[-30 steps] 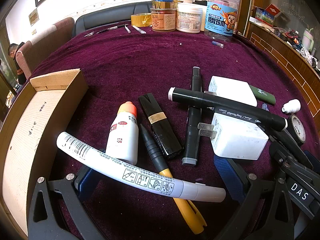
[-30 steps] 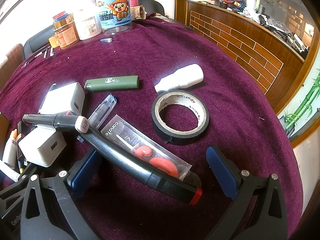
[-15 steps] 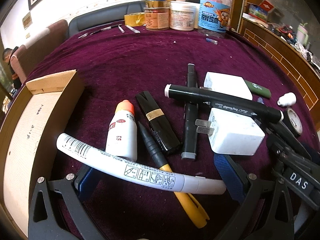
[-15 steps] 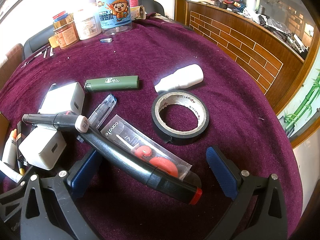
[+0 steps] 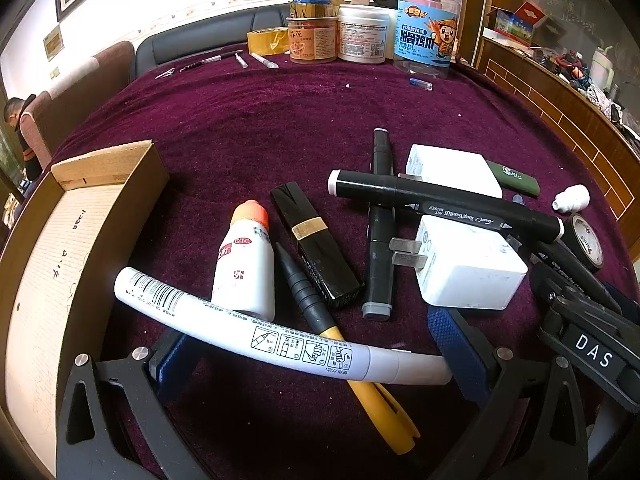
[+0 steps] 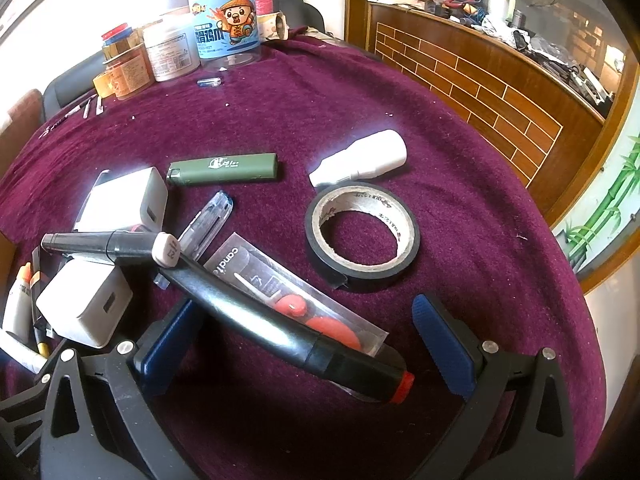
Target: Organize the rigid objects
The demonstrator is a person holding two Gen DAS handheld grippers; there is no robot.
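My left gripper (image 5: 316, 354) is open, its jaws on either side of a long white marker (image 5: 276, 338) lying over a yellow-and-black pen (image 5: 344, 344). Beyond lie a white bottle with an orange cap (image 5: 244, 260), a black lipstick case (image 5: 316, 244), black markers (image 5: 440, 204) and a white charger (image 5: 468, 268). An open cardboard box (image 5: 60, 240) stands at the left. My right gripper (image 6: 304, 340) is open around a black marker with a red end (image 6: 288, 320) that lies on a clear packet (image 6: 304, 300).
A roll of black tape (image 6: 362, 236), a small white bottle (image 6: 362, 158), a green lighter (image 6: 224, 168), a clear pen (image 6: 208, 224) and a second charger (image 6: 124, 200) lie on the purple cloth. Jars (image 5: 360, 36) and yellow tape (image 5: 266, 42) stand at the far edge.
The left gripper view has shifted slightly; the objects sit a little differently in the frame. The right gripper has not moved. Nothing was taken hold of.
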